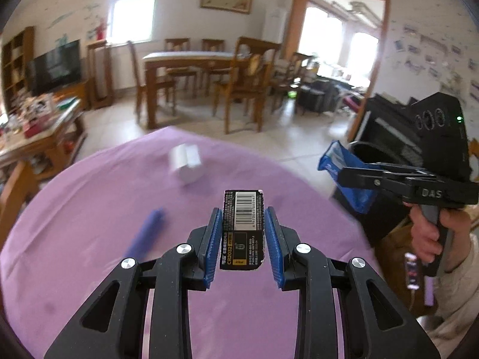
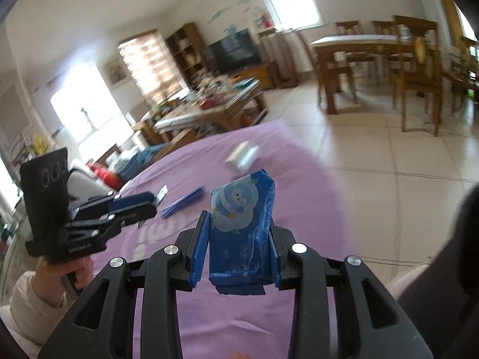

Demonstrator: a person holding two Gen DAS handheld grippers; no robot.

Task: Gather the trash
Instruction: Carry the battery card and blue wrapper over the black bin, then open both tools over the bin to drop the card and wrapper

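The left gripper (image 1: 243, 236) clamps a flat black battery card (image 1: 243, 227); the right gripper (image 2: 238, 246) clamps a crinkly blue wrapper (image 2: 242, 236) above the purple cloth (image 1: 89, 239).

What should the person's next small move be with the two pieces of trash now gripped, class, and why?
Probably carry both away toward a bin, which neither view shows. The left gripper is clamped on the black battery card and the right gripper on the blue wrapper, both lifted off the purple tablecloth.
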